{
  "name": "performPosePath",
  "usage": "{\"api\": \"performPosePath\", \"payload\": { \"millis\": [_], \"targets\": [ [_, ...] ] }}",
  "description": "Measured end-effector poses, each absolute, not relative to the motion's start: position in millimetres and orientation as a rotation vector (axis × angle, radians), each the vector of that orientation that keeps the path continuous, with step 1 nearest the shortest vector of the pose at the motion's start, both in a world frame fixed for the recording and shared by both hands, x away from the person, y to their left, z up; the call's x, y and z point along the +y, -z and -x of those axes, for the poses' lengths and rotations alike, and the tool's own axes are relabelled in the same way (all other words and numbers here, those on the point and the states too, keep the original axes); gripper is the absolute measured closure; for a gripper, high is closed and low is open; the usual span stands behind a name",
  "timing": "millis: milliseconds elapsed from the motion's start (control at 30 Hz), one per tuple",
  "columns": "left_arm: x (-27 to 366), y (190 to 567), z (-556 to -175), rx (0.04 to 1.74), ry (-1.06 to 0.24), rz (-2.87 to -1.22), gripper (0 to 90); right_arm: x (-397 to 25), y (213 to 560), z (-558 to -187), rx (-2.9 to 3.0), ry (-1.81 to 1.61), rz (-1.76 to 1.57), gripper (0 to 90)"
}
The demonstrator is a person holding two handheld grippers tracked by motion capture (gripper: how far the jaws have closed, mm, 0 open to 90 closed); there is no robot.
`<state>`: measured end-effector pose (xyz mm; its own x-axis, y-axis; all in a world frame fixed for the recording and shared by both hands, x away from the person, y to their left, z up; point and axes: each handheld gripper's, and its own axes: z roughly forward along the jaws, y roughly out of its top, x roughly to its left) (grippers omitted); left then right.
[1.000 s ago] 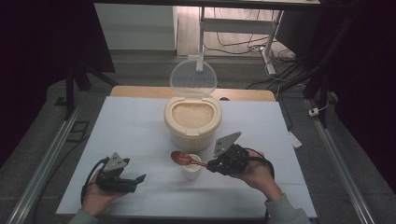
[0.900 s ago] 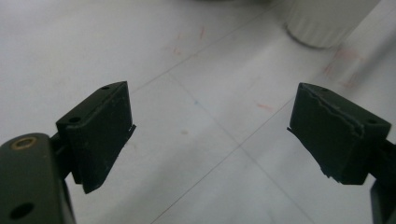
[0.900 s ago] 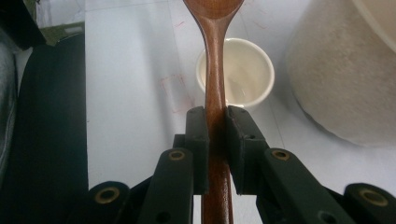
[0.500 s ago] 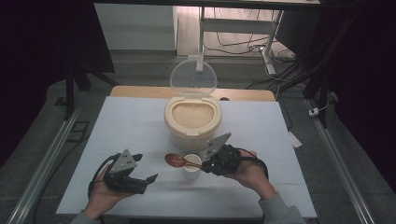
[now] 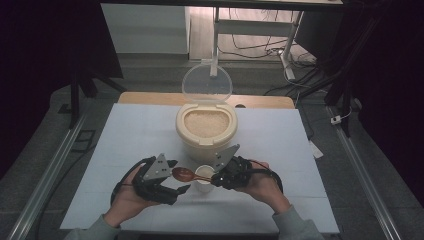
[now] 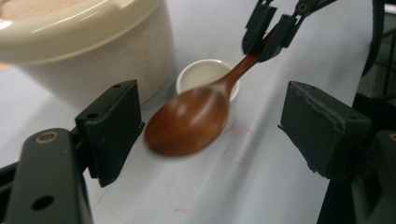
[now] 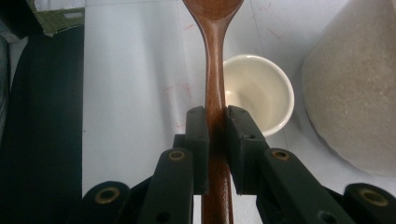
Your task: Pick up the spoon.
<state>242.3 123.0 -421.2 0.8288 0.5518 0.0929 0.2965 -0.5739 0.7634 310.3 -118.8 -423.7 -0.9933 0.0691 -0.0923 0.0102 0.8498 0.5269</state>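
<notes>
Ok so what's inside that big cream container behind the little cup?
The cream container is filled nearly to the rim with pale grains that look like rice, and its clear lid stands open behind it. Whatever lies beneath the surface of the grains is covered.

front: rice bin [image 5: 206, 131] blocks | centre: small cup [image 5: 204, 175] beside it | sides: table [image 5: 125, 130] open
</notes>
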Motion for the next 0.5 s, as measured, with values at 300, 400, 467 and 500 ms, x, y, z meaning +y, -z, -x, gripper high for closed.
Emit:
{"api": "performPosePath", "payload": {
  "millis": [300,400,467,500],
  "targets": [
    [102,424,-258,0.553,-0.348,-2.303,26.7,-115,424,-308,2.918,-0.819,-0.038,78.9],
    [99,425,-261,0.543,-0.327,-2.322,31.2,-112,424,-307,2.916,-0.805,-0.017,78.9],
    [97,426,-263,0.530,-0.319,-2.343,33.8,-110,424,-306,2.917,-0.807,-0.011,78.9],
    [95,427,-264,0.525,-0.311,-2.353,35.2,-109,424,-305,2.916,-0.809,-0.004,78.9]
  ]
}}
